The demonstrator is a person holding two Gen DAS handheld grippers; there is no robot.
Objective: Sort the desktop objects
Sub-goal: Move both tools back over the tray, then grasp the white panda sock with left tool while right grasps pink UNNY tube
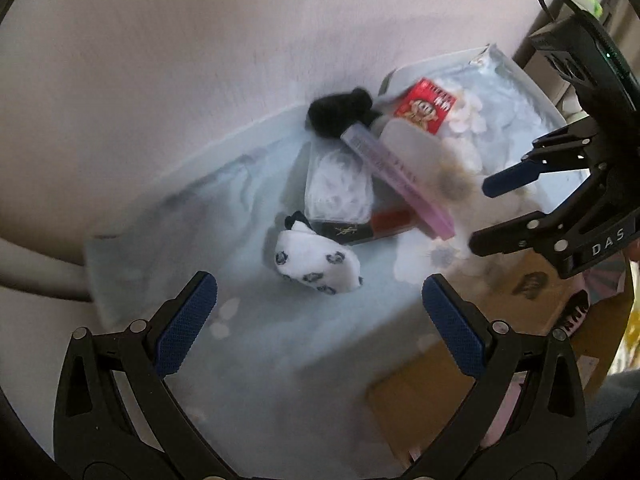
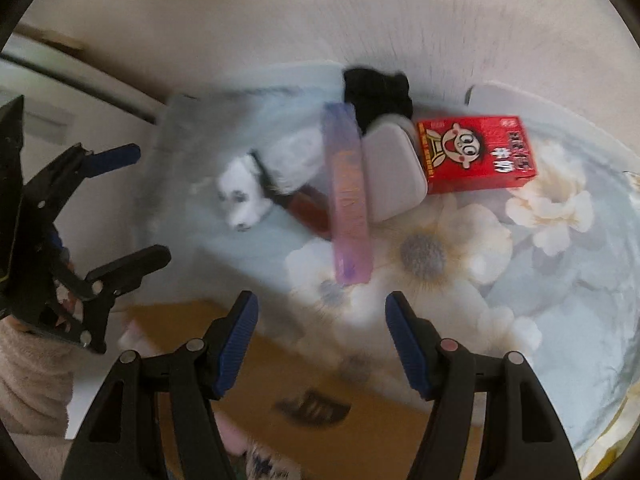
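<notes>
Both tongs, left (image 1: 318, 312) and right (image 2: 322, 338), hover with jaws apart and empty above a flowered cloth (image 2: 560, 280), where a far heap of pink tube (image 2: 350, 200), red box (image 2: 476, 154) and spotted sock (image 1: 316, 262) waits unsorted, likely approached for picking.
</notes>
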